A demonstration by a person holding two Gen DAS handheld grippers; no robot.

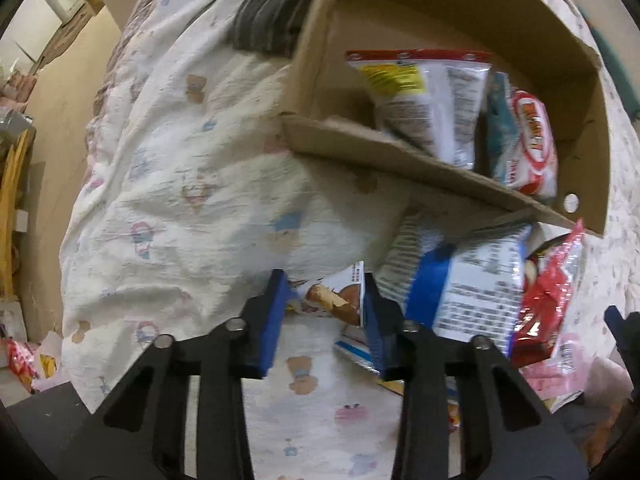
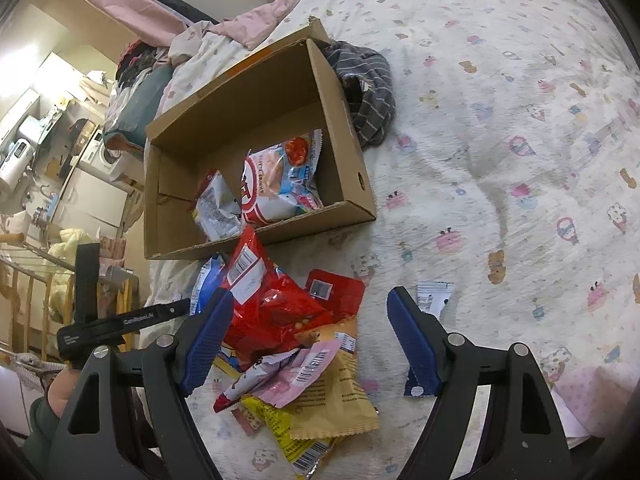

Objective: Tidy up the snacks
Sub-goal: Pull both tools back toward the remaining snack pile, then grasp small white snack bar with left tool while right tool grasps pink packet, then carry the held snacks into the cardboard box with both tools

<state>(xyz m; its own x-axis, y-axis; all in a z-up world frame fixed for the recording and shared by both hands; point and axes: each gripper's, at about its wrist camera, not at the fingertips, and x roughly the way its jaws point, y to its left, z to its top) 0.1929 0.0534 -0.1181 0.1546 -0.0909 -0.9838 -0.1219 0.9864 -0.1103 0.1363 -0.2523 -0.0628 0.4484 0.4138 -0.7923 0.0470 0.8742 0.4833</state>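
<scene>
- We see the left tongs [image 1: 324, 300] pointing down at the bed [image 1: 180, 200], pads clenched on the white-and-brown snack packet [image 1: 338, 300] between them
- That packet lies at the near edge of the snack pile [image 2: 288, 332], just in front of the cardboard box [image 1: 400, 160]
- From the left tongs the box sits ahead and to the right, its open top facing up and two bags already inside, so we judge the carry goes forward over the near wall
- The right tongs [image 2: 310, 340] hang released over the pile, holding nothing
- We judge the left hand is nearer the box
</scene>
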